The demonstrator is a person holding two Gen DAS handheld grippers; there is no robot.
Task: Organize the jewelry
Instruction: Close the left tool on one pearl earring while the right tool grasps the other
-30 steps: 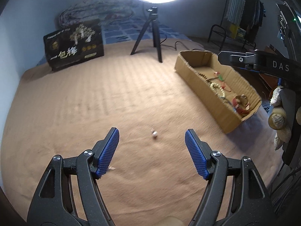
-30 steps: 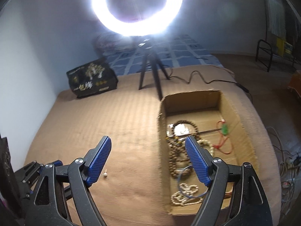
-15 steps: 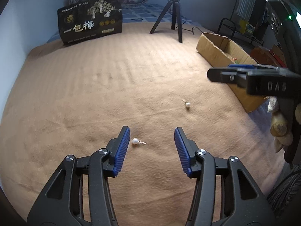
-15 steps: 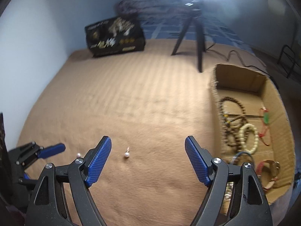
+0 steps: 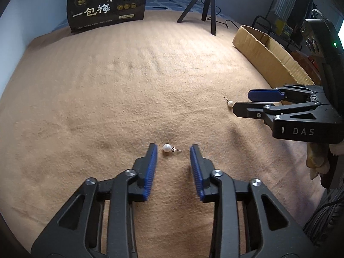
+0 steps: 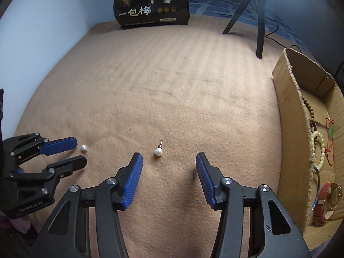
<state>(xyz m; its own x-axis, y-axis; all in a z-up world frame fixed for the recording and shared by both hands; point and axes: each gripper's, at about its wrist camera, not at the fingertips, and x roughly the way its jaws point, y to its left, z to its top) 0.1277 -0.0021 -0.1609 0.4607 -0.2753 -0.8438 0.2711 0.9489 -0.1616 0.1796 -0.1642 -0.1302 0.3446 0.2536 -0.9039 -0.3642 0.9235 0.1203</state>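
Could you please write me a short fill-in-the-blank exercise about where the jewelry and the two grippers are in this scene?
1. Each of the two earrings on the tan blanket carries a white ____.
2. The beaded bracelets lie inside the ____ box.
3. The left gripper, jaws closing, has an earring between its fingertips, not yet ____.
4. The right gripper points at the other earring, whose post points ____ from it.

Missing words: pearl; cardboard; gripped; away

Bare blanket [image 6: 172,86] fills mid-frame; a cardboard box [image 6: 288,116] walls the right edge, tripod legs [image 6: 260,32] and a black bag [image 6: 150,4], seemingly upright, block the top.
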